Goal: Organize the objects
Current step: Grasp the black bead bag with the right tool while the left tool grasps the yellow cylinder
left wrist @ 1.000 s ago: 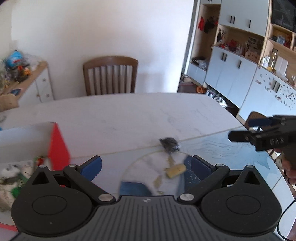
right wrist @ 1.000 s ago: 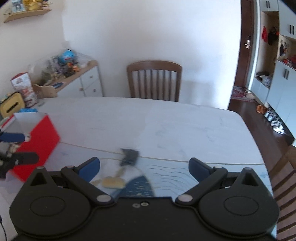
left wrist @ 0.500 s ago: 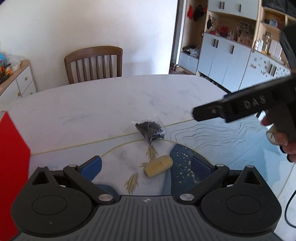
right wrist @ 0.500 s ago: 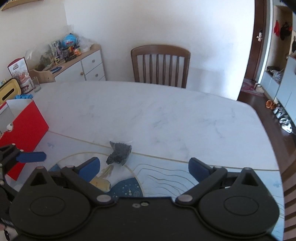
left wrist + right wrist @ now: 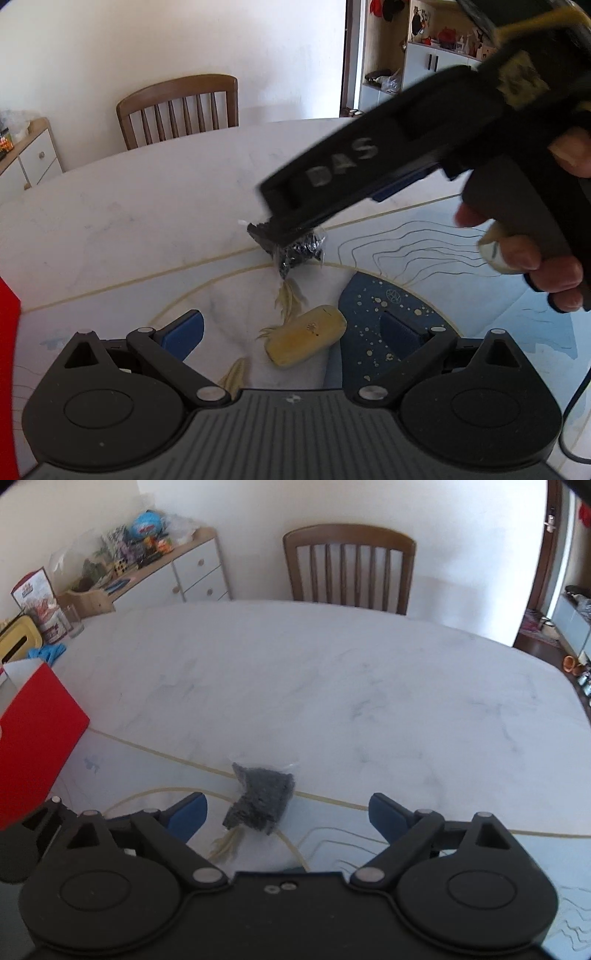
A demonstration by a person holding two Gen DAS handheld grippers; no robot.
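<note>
From the left wrist view, the left gripper point(image 5: 291, 332) hangs with jaws spread around a yellow oblong sponge point(image 5: 306, 341) on the marbled white surface point(image 5: 147, 206), while the right wrist view has the right gripper point(image 5: 288, 812), jaws wide, straddling a small clear bag of black bits point(image 5: 264, 797) just beyond that sponge.

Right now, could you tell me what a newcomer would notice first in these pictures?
Probably the right gripper, jaws open, reaching over the small dark bag on the white table. Next, the yellow block lying between the left gripper's open jaws, and the red box at the table's left edge.
</note>
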